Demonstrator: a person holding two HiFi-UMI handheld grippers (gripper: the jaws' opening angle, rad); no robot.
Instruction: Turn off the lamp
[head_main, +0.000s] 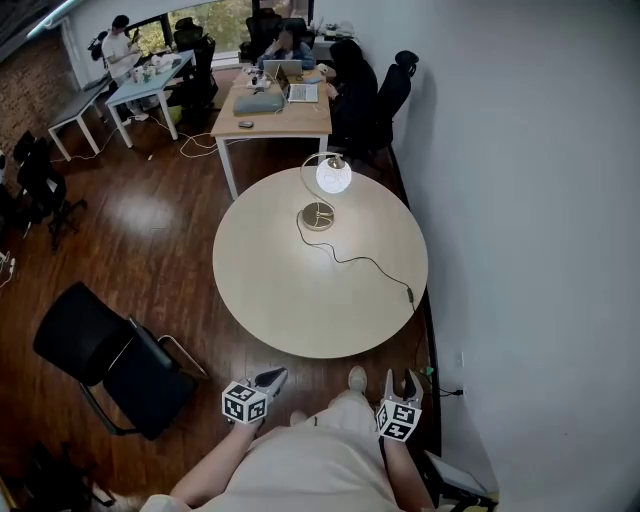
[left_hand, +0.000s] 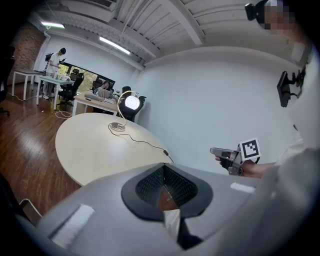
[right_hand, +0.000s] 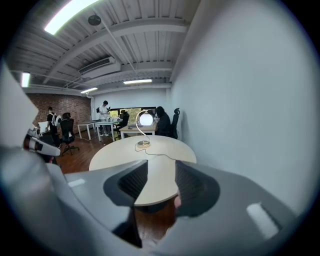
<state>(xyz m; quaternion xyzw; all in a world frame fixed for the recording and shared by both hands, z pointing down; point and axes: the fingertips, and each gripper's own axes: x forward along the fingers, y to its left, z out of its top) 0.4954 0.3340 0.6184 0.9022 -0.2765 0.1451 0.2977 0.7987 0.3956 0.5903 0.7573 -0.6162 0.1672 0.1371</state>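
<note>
The lamp (head_main: 330, 175) stands lit at the far side of the round beige table (head_main: 270, 290), its glowing globe arching over a round brass base (head_main: 318, 215). A black cord runs from the base to an inline switch (head_main: 409, 295) near the table's right edge. Both grippers hang at the near side, short of the table's edge. My left gripper (head_main: 272, 378) is shut and holds nothing. My right gripper (head_main: 400, 384) is open, fingers apart, nothing between them. The lamp (left_hand: 132, 102) appears ahead in the left gripper view, and the lamp (right_hand: 146, 119) is centred beyond the jaws in the right gripper view.
A black office chair (head_main: 110, 360) stands left of me on the wood floor. A white wall (head_main: 520, 220) runs close along the table's right side, with a socket (head_main: 460, 392) low on it. Behind the table is a wooden desk (head_main: 275, 118) with laptops and seated people.
</note>
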